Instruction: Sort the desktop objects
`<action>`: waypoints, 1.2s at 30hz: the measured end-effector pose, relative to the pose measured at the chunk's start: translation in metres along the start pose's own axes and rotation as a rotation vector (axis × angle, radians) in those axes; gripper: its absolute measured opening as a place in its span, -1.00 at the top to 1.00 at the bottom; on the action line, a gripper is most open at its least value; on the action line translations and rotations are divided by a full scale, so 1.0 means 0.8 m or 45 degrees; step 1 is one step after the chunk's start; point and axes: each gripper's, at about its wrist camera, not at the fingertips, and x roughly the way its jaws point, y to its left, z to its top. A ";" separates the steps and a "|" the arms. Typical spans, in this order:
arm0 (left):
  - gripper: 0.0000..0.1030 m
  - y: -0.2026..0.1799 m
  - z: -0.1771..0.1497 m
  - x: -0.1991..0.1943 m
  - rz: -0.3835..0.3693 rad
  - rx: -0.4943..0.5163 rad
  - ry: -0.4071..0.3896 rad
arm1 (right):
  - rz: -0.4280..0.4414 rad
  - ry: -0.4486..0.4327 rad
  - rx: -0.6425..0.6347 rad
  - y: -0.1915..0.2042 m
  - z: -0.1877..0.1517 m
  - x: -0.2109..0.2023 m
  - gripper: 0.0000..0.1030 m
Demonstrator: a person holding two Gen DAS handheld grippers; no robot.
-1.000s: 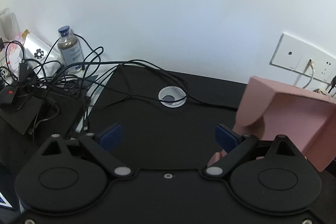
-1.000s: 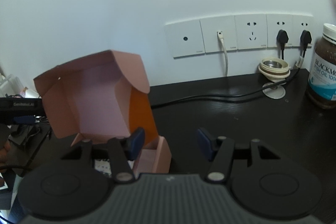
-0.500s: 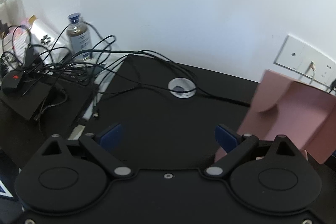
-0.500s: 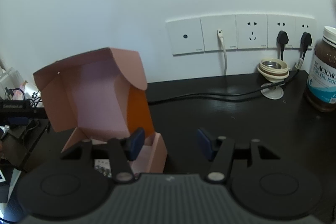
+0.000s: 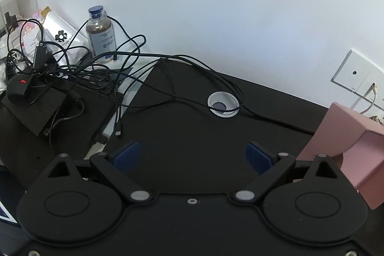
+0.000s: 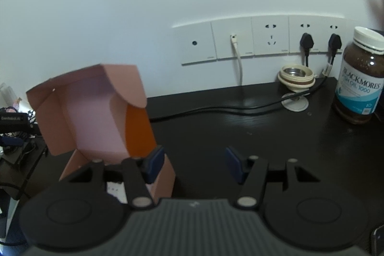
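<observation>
Far left lay a cable tangle (image 5: 79, 73) beside a small bottle (image 5: 100, 36). The left gripper (image 5: 192, 157), spread and empty, had swung toward that clutter, so the pink box (image 5: 348, 143) slid to the view's right edge. The right gripper (image 6: 192, 163), also spread and empty, hung beside the open box. Probably the left-side items come next; the fish-oil jar (image 6: 360, 80) waited far right.
</observation>
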 end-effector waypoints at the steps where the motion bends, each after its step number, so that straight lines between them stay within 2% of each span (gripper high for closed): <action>1: -0.88 -0.003 0.001 0.002 -0.004 0.006 0.002 | -0.002 -0.007 0.003 -0.001 0.003 0.000 -0.08; 8: -0.88 -0.021 0.005 0.007 -0.025 0.016 0.000 | 0.007 -0.069 -0.032 0.002 0.031 -0.002 -0.09; 11: -0.88 -0.024 0.002 0.006 -0.043 0.031 0.003 | 0.033 -0.057 -0.087 0.011 0.036 0.003 -0.09; 16: -0.88 -0.039 -0.009 0.005 -0.041 0.131 -0.013 | 0.071 -0.017 -0.193 0.029 0.032 0.011 -0.09; 18: -0.88 -0.041 -0.010 0.002 -0.032 0.147 -0.031 | 0.057 -0.015 -0.208 0.032 0.030 0.012 -0.09; 23: -0.90 -0.019 -0.001 -0.010 -0.053 0.142 -0.060 | 0.049 -0.015 -0.188 0.025 0.033 0.010 -0.09; 27: -0.90 -0.009 0.004 0.006 0.047 0.131 -0.038 | 0.036 -0.017 -0.145 0.017 0.039 0.011 -0.09; 30: -0.90 -0.012 0.005 0.020 0.036 0.089 -0.003 | 0.043 -0.010 -0.115 0.018 0.041 0.014 -0.09; 36: -0.86 -0.031 0.000 0.029 0.012 0.128 0.009 | 0.039 0.003 -0.175 0.031 0.040 0.019 -0.09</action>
